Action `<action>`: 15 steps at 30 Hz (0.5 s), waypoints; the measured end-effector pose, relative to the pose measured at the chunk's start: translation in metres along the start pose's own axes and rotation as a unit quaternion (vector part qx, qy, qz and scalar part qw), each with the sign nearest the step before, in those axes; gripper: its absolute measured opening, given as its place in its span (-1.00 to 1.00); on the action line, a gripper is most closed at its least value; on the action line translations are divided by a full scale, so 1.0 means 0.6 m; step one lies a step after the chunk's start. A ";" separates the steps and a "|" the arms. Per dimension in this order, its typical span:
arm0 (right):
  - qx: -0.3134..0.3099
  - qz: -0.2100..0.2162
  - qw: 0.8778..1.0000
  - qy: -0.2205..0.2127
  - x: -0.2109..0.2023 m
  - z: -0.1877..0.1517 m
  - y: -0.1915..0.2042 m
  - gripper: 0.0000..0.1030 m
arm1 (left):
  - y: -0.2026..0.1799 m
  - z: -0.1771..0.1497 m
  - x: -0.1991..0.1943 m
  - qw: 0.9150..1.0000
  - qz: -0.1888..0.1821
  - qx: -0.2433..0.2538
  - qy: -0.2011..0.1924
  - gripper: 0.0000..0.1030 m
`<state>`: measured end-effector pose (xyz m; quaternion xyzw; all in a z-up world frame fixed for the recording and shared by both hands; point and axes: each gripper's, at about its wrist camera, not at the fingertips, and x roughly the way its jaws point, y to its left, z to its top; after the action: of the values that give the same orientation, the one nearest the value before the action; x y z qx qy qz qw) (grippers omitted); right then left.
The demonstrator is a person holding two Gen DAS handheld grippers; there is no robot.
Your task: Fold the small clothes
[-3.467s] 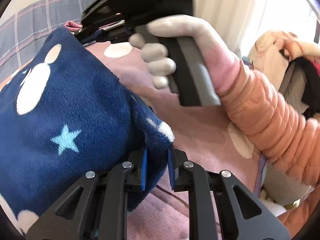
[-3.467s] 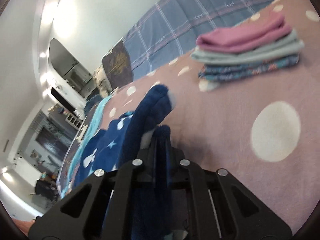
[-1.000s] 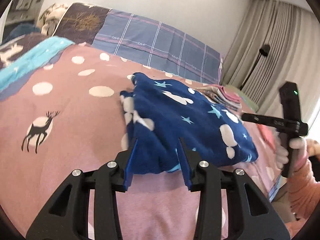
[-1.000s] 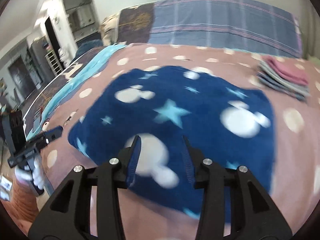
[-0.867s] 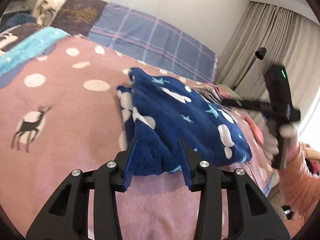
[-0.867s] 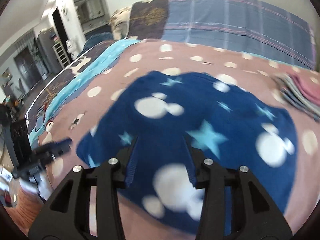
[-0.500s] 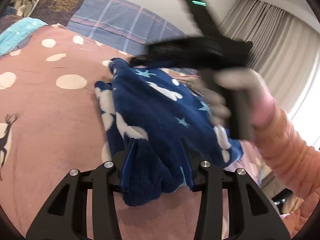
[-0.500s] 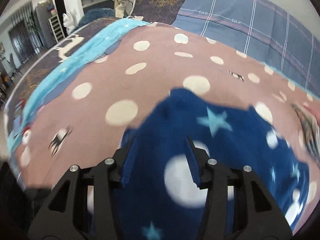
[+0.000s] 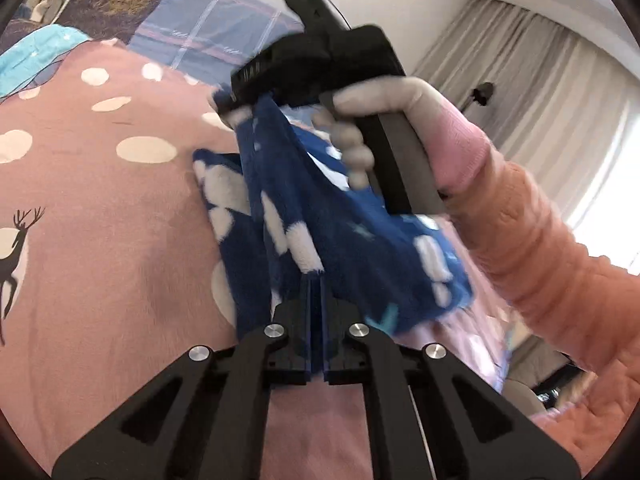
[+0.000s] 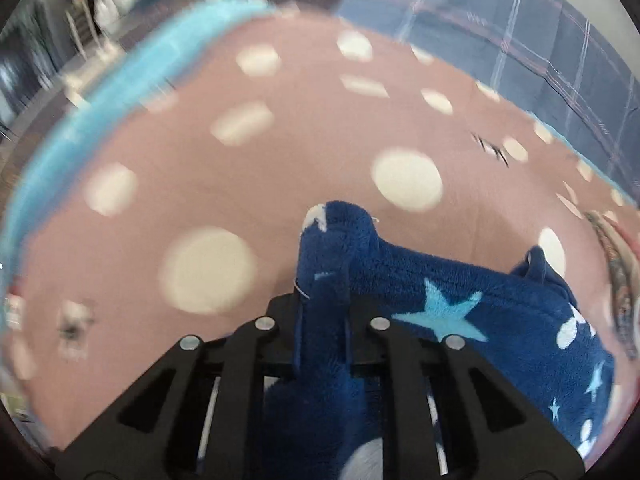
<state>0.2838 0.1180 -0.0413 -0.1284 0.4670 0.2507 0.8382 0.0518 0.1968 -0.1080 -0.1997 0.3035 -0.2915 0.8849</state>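
Pink dotted bedspread (image 9: pixel 100 240) beneath both tools. Navy fleece garment (image 9: pixel 360 248) lifted off it, stretched between grippers. Right hand (image 9: pixel 384 120), orange sleeve, raised ahead of left gripper (image 9: pixel 316 292). Left gripper clamped on near edge; right gripper (image 10: pixel 322 312) pinching bunched corner.

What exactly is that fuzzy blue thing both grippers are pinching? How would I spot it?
Look at the pink polka-dot bedspread covering the bed. Lifted off it, clamped in the left gripper and the right gripper, is a navy fleece garment. It alone is dark blue and plush, printed with light-blue stars and white blobs.
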 end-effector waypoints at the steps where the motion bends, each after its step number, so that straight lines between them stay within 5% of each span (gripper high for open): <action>1: -0.006 0.008 1.000 -0.007 -0.011 0.002 0.006 -0.72 | -0.003 -0.003 -0.010 1.000 0.003 0.001 0.000 -0.94; 5: -0.025 -0.026 0.998 0.049 0.077 -0.004 0.003 -0.46 | 0.010 -0.020 -0.007 0.999 0.038 -0.008 0.020 -0.95; 7: -0.004 -0.008 0.997 0.070 0.111 -0.016 -0.014 -0.31 | 0.020 -0.027 -0.005 0.998 0.048 -0.021 0.020 -0.95; 9: 0.007 0.015 0.999 0.044 0.091 -0.020 -0.025 -0.27 | 0.018 -0.029 -0.015 0.999 0.041 -0.026 0.015 -0.92; 11: 0.001 0.024 0.999 0.022 0.051 -0.022 -0.029 -0.07 | 0.016 -0.029 -0.022 0.999 0.041 -0.023 0.013 -0.42; 13: -0.009 0.015 1.000 0.001 0.001 -0.027 -0.026 -0.06 | 0.011 -0.027 -0.025 0.999 0.036 -0.018 0.009 -0.20; 15: -0.022 0.025 0.999 -0.018 -0.046 -0.035 -0.024 -0.06 | 0.004 -0.024 -0.016 1.000 0.020 -0.015 0.010 -0.20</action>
<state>0.2641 0.0882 -0.0294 -0.1303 0.4494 0.2841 0.8369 0.0371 0.2020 -0.1160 -0.2037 0.3205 -0.2708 0.8845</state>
